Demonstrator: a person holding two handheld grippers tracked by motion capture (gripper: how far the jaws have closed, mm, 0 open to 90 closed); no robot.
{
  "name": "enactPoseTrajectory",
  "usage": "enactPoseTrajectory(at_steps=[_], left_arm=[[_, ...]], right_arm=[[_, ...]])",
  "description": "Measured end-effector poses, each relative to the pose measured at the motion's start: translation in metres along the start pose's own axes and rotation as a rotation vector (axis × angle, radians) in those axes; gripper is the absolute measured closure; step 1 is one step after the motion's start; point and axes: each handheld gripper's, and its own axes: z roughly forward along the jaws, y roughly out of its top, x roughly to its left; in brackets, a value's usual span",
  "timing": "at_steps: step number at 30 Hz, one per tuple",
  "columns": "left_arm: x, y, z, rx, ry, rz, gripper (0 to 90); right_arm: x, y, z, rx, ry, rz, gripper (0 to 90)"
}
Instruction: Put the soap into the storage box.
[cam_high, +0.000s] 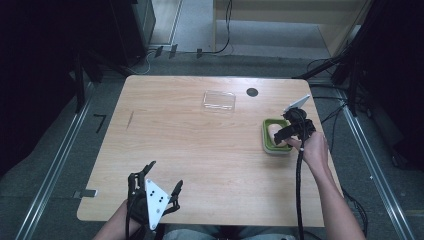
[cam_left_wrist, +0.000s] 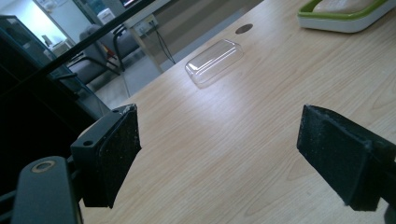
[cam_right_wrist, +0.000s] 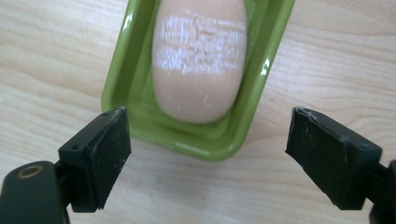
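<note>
A green soap dish (cam_high: 268, 141) stands at the right of the wooden table, holding a pale peach soap bar (cam_right_wrist: 200, 56) with a white scuffed patch. My right gripper (cam_high: 285, 134) hovers over the dish (cam_right_wrist: 135, 88), open, its jaws spread wider than the dish and nothing between them. A clear plastic lid (cam_high: 219, 100) lies near the far middle of the table; the left gripper view has the lid (cam_left_wrist: 215, 62) ahead and the dish (cam_left_wrist: 343, 18) at the top right. My left gripper (cam_high: 164, 179) is open above the near left edge, away from both objects.
A dark round cable hole (cam_high: 252, 92) sits in the tabletop (cam_high: 190, 145) behind the lid. Black stands and cables surround the table on the floor. A cable trails from the right gripper along the forearm.
</note>
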Motion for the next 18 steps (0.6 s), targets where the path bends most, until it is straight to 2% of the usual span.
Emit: enactPoseTrajectory(at_steps=[18], left_arm=[[-0.001,0.000,0.000,0.000,-0.002,0.005,14.0]], right_arm=[[0.003,-0.040,-0.021,0.044,0.009,-0.072,12.0]])
